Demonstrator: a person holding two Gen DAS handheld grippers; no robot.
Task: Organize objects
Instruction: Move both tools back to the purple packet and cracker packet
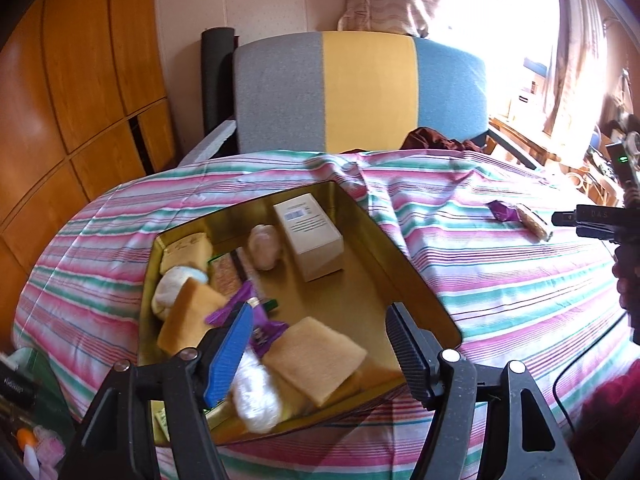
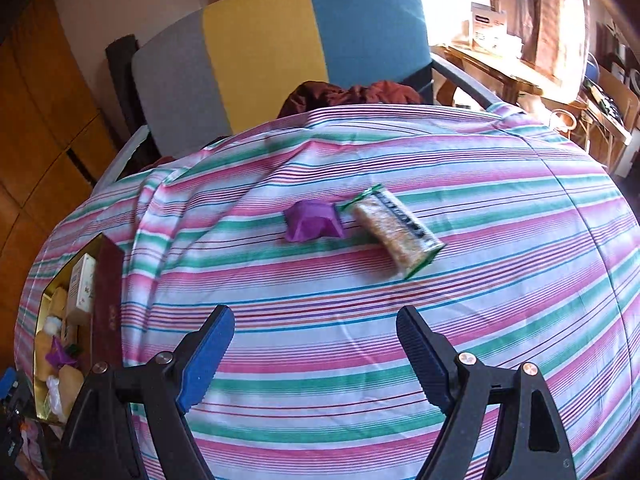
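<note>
with both the right gripper [image 2: 316,356] and left gripper [image 1: 320,344] apart and holding nothing, the snack bar [image 2: 396,236] at one o'clock touches the purple wrapper [image 2: 314,222], so a grab could pinch both, not reaching the gold tin [image 1: 404,248].

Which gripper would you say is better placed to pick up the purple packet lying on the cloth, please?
Right, probably. The right gripper is open and empty, facing the purple packet directly ahead on the cloth. The left gripper hangs over the tin, far from it.
</note>
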